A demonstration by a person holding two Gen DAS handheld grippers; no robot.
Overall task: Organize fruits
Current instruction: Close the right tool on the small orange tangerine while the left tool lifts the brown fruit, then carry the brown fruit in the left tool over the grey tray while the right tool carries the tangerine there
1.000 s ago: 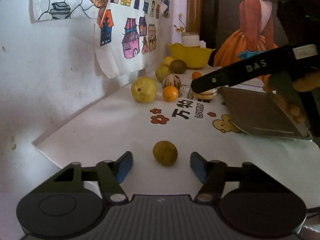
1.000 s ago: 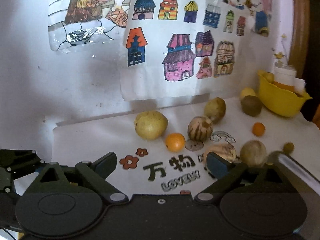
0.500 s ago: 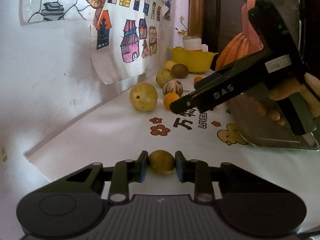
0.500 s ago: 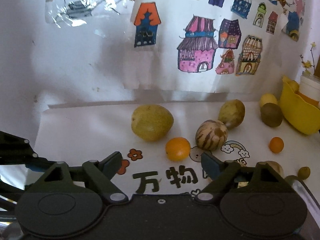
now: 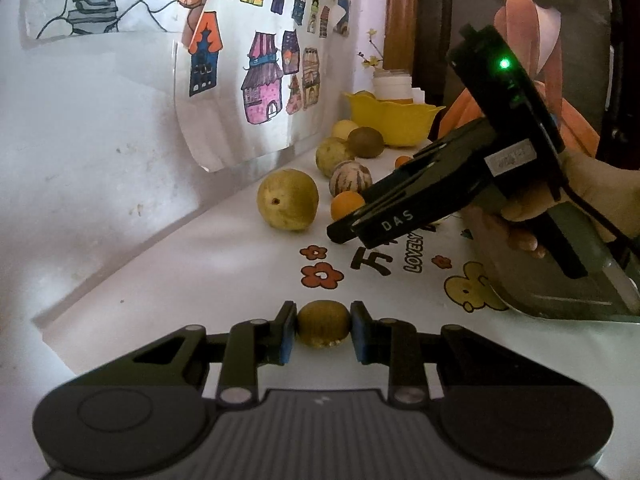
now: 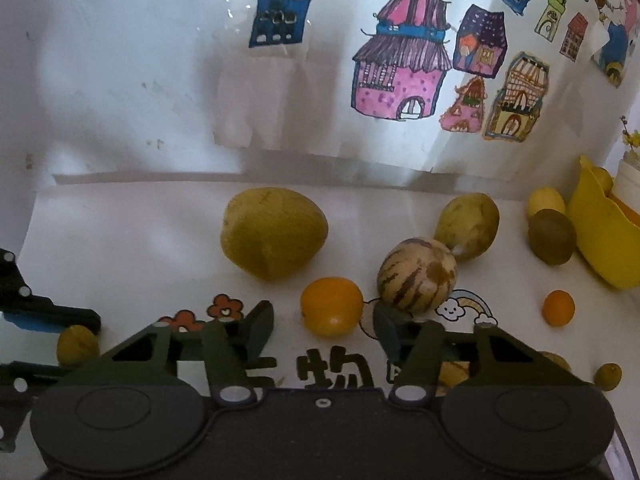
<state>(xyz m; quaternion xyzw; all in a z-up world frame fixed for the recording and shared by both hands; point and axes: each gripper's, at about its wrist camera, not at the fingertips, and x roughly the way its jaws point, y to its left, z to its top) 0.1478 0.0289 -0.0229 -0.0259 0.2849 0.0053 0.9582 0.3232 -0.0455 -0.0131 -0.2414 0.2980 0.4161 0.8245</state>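
Observation:
My left gripper [image 5: 323, 330] is shut on a small olive-yellow fruit [image 5: 323, 323] at the near left of the white mat; the fruit also shows in the right wrist view [image 6: 77, 345]. My right gripper [image 6: 325, 326] is open and empty, its fingers either side of a small orange [image 6: 332, 306]. Beyond it lie a large yellow-green pear [image 6: 274, 232], a striped round fruit [image 6: 417, 276], a second pear [image 6: 468, 224], a kiwi [image 6: 551, 236] and a tiny orange [image 6: 558, 308]. In the left wrist view the right gripper [image 5: 348, 228] reaches over the mat.
A yellow bowl [image 6: 600, 232] stands at the far right by the wall. A metal tray [image 5: 560, 284] lies at the right under the right hand. Children's drawings [image 6: 400, 80] hang on the wall behind the fruit. A small green fruit [image 6: 608, 376] lies near the tray.
My left gripper has closed on the small olive-yellow fruit. My right gripper has moved forward and down towards the small orange, staying open.

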